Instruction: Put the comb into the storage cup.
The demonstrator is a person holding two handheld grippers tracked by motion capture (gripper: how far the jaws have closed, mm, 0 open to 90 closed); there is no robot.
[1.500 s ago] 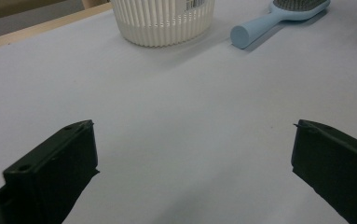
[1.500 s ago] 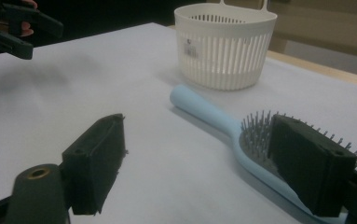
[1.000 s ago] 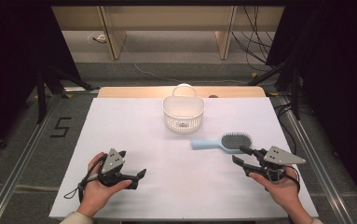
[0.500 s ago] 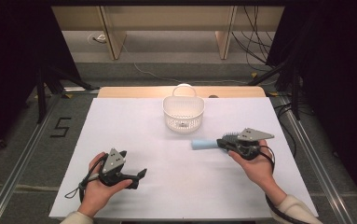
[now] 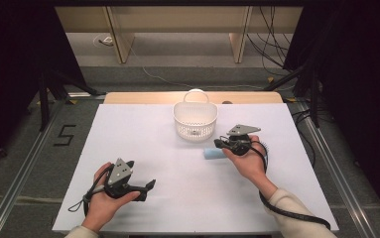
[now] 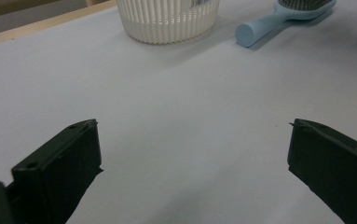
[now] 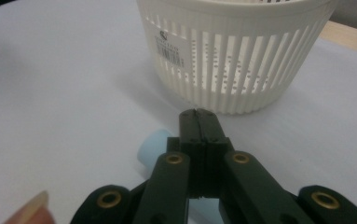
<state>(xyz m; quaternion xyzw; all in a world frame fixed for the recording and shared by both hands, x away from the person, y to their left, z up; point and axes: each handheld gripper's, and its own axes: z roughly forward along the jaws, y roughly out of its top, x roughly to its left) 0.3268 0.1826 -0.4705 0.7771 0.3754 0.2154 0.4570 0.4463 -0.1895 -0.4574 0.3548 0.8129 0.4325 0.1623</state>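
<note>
The right claw (image 7: pixel 199 114), jaws pressed shut and empty, is hovering directly over the blue hairbrush (image 5: pixel 213 154), whose handle is pointing toward the far-off left claw (image 5: pixel 143 191), jaws wide.

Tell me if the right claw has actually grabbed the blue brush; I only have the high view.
Observer: No. In the right gripper view the right claw is shut on nothing; the blue brush handle lies just under it.
Operator: And the left claw?
Observer: The left claw is open wide over bare table.
Operator: Where's the bristle head?
Observer: The left gripper view shows the bristle head beyond the handle, right of the basket.
</note>
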